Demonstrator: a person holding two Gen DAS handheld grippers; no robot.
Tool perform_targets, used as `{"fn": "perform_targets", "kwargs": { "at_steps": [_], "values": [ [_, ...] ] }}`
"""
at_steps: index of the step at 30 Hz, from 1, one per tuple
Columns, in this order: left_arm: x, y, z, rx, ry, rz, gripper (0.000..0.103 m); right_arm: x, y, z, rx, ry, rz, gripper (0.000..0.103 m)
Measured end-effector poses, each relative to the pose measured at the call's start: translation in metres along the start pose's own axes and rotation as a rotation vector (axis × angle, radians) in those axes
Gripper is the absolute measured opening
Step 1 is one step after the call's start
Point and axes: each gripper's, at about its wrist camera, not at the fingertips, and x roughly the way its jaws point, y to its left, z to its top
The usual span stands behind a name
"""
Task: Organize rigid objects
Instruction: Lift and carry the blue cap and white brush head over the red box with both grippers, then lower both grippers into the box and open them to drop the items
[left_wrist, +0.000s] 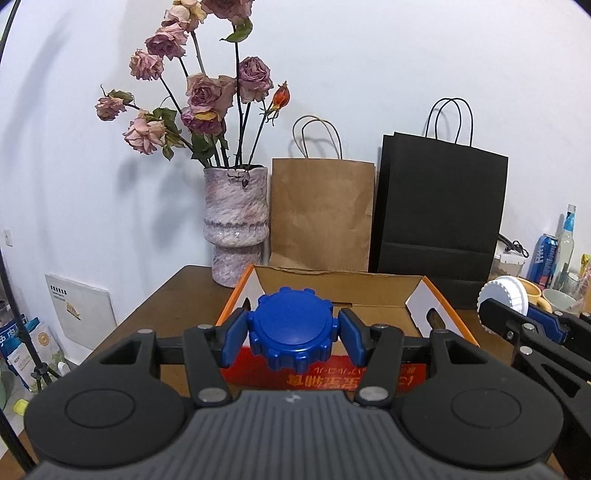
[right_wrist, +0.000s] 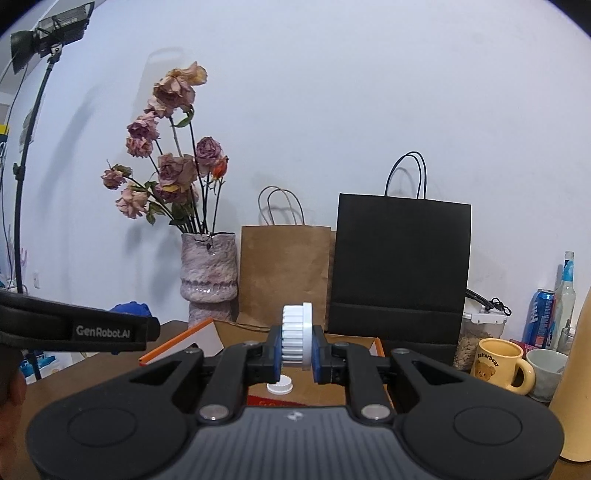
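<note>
My left gripper (left_wrist: 293, 330) is shut on a blue ribbed cap (left_wrist: 291, 326), held flat above the near wall of an open cardboard box (left_wrist: 373, 295) with orange edges. My right gripper (right_wrist: 297, 350) is shut on a white ribbed cap (right_wrist: 295, 334), held on edge above the same box (right_wrist: 328, 391). That white cap also shows at the right of the left wrist view (left_wrist: 504, 295). A small white cap (right_wrist: 279, 386) lies inside the box, below the right gripper. The blue cap shows partly in the right wrist view (right_wrist: 129, 308) behind the left gripper's body.
A pink vase of dried roses (left_wrist: 236, 225), a brown paper bag (left_wrist: 321, 214) and a black paper bag (left_wrist: 439, 214) stand behind the box against the wall. A yellow mug (right_wrist: 498, 363), a white cup (right_wrist: 546, 371), a can and a bottle crowd the table's right side.
</note>
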Motion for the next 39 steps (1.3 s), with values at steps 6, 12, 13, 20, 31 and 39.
{"fn": "perform_targets", "kwargs": {
  "at_steps": [6, 12, 13, 20, 31, 39],
  "values": [
    [0.019, -0.005, 0.008, -0.006, -0.006, 0.006, 0.055, 0.023, -0.003, 0.003, 0.011, 0.001, -0.007, 0.015],
    [0.040, -0.010, 0.017, -0.018, -0.003, 0.005, 0.055, 0.050, -0.006, 0.007, 0.027, 0.005, -0.013, 0.015],
    [0.044, -0.011, 0.019, -0.019, -0.003, 0.005, 0.055, 0.055, -0.007, 0.007, 0.031, 0.007, -0.012, 0.015],
    [0.067, -0.011, 0.027, -0.036, 0.000, 0.008, 0.055, 0.083, -0.011, 0.007, 0.044, 0.026, -0.011, 0.015],
    [0.107, -0.013, 0.037, -0.030, 0.016, 0.030, 0.055, 0.124, -0.016, 0.006, 0.044, 0.063, -0.014, 0.015],
    [0.135, -0.015, 0.039, -0.023, 0.037, 0.057, 0.055, 0.150, -0.022, 0.003, 0.045, 0.105, -0.010, 0.015]
  ]
}}
